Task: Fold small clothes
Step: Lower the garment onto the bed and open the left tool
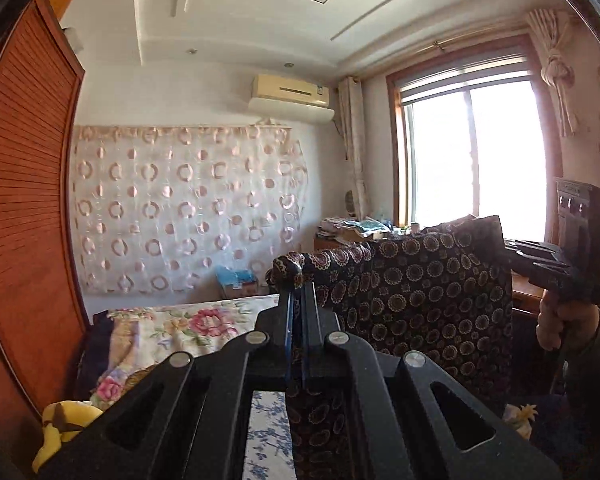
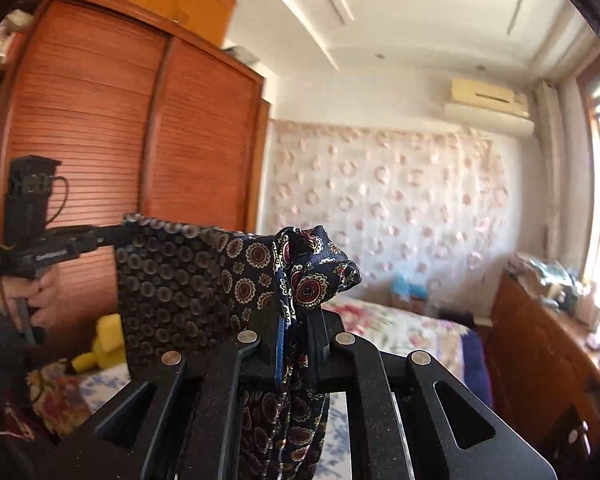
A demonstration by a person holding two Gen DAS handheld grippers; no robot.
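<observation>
Step in hand, judged: garment raised and spread between 2 grippers prior to folding. To do it well: keep top edge level and taut, let cloth hang clear of bed (image 1: 204,320), then lower flat w/o twist.

Left gripper (image 1: 298,280): jaws together, clamped on 1 corner of cloth (image 1: 420,280). Right gripper (image 2: 300,312): likewise clamped on opposite corner, bunched.

Cloth: dark navy, red/cream medallion print, thin, drapes limp; centre-right in left wrist view, centre-left in right wrist view.

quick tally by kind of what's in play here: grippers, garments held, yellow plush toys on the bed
grippers: 2, left gripper and right gripper
garments held: 1, dark patterned cloth, stretched between both
yellow plush toys: 1, plush toy on the bed
total: 4
</observation>
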